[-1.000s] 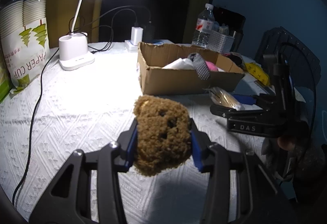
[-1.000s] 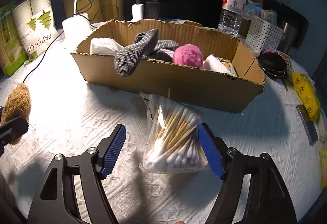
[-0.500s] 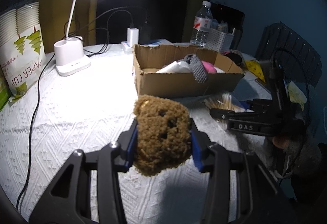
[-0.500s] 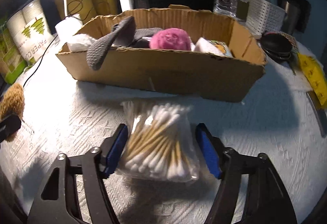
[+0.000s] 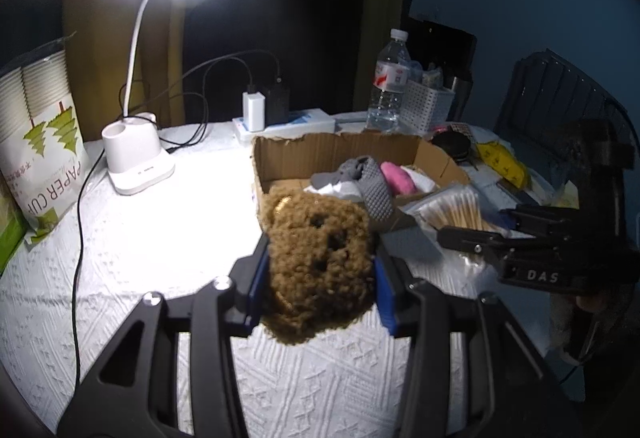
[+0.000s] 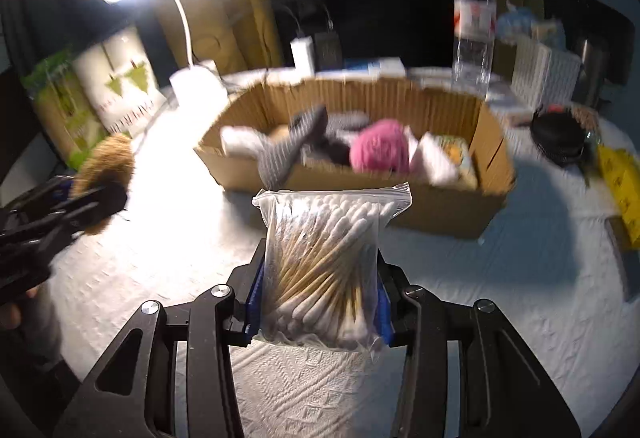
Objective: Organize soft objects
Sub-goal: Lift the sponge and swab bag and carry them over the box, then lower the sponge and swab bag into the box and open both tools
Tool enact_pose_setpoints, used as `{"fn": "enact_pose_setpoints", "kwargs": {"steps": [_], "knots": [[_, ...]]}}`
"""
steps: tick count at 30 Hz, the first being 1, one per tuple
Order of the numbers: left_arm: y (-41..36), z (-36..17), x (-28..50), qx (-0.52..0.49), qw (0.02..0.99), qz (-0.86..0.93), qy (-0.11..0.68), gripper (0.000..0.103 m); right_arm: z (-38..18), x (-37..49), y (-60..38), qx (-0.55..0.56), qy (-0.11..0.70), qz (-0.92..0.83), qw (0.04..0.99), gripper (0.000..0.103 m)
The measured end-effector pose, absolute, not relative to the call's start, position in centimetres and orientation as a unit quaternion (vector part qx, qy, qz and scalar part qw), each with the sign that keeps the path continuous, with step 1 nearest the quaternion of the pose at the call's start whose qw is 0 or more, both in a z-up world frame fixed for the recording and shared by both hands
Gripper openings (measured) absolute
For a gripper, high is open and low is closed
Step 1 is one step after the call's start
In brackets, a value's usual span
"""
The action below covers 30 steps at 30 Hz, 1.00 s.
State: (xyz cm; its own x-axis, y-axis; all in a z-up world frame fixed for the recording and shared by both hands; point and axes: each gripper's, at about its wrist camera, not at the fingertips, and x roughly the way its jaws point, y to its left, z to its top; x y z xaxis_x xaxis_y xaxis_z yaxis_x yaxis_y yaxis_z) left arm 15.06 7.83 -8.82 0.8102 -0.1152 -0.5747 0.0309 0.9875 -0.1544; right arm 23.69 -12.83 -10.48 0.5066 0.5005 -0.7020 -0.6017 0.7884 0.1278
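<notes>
Brown curly plush bear head [image 5: 318,262], black stitched features.

Round table under a white textured tablecloth [image 5: 132,258]. Open cardboard box [image 5: 280,158] sits mid-table, landmark. Left of box: white desk lamp base [image 5: 138,168], a black cable [image 5: 78,238] trailing toward the near edge, and a paper cup pack [image 5: 38,142] standing at the far left. Behind box: white power strip [image 5: 288,126] with chargers, clear water bottle [image 5: 388,82], white perforated basket [image 5: 426,106]. Right of box: black round case [image 6: 560,138], yellow packet [image 6: 620,178].
</notes>
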Motion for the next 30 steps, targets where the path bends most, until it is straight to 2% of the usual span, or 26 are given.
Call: {"fn": "enact_pose_setpoints", "kwargs": {"steps": [6, 14, 27, 30], "knots": [[7.7, -7.0, 17.1, -0.062, 0.954, -0.033, 0.292, 0.046, -7.4, 24.8, -14.2, -0.054, 0.347, 0.320, 0.880, 0.046], [7.6, -5.2, 20.4, -0.053, 0.961, -0.026, 0.270, 0.047, -6.2, 28.3, -15.0, -0.047, 0.326, 0.322, 0.887, 0.046], [8.0, -7.8, 26.8, -0.069, 0.952, -0.026, 0.299, 0.048, -7.5, 34.1, -15.0, -0.033, 0.338, 0.319, 0.885, 0.047], [7.7, -8.8, 28.1, -0.068, 0.947, -0.027, 0.313, 0.052, -8.1, 35.2, -14.8, -0.032, 0.343, 0.317, 0.883, 0.047]]}}
